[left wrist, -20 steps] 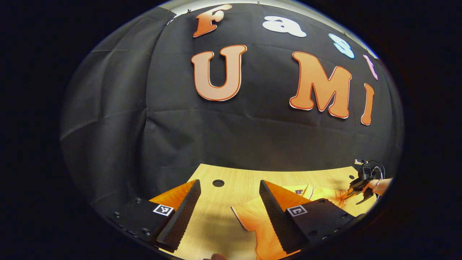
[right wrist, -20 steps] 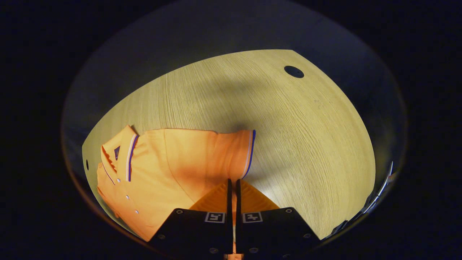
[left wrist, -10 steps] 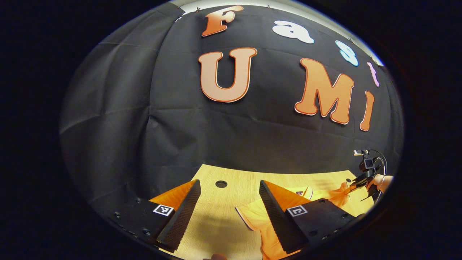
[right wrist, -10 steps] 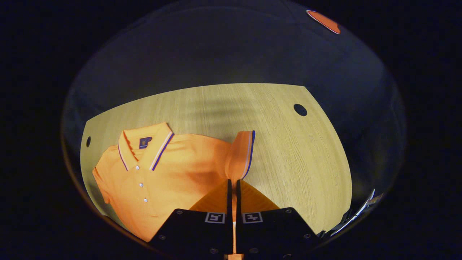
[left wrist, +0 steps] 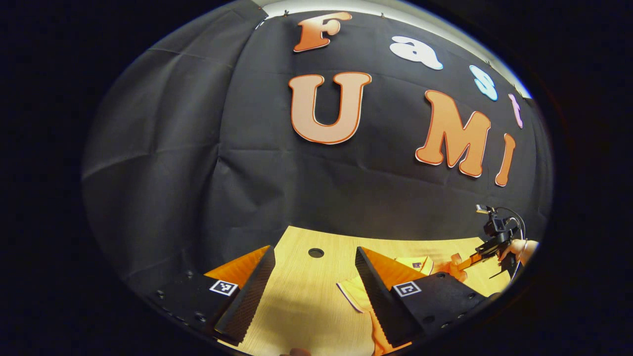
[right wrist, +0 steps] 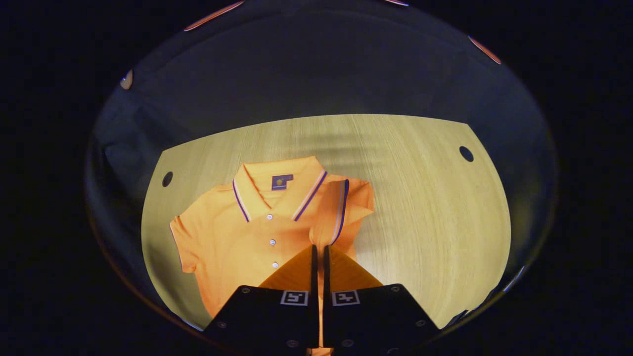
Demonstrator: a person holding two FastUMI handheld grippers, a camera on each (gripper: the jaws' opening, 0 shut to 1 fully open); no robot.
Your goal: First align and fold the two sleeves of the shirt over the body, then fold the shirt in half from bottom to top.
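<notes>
Shirt (right wrist: 237, 237) soft, light, limp; right gripper (right wrist: 318, 252) pinching sleeve (right wrist: 341, 210) hem at centre frame; left gripper (left wrist: 314, 284) spread, empty.

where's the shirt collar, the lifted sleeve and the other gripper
shirt collar (right wrist: 279, 190), right gripper view, on its back band.
lifted sleeve (right wrist: 336, 212), right gripper view, on the striped cuff.
right gripper (left wrist: 475, 258), left gripper view, at its tips.

— What does the left gripper (left wrist: 314, 282) look like?
— Two wedge fingers with ribbed inner faces on dark blocks, each with a square black-and-white marker and small screws.
— And the right gripper (right wrist: 319, 257)?
— The same markers and screws; from the left gripper view, a small camera and looping black cable top it, with a hand (left wrist: 517, 248) behind.
</notes>
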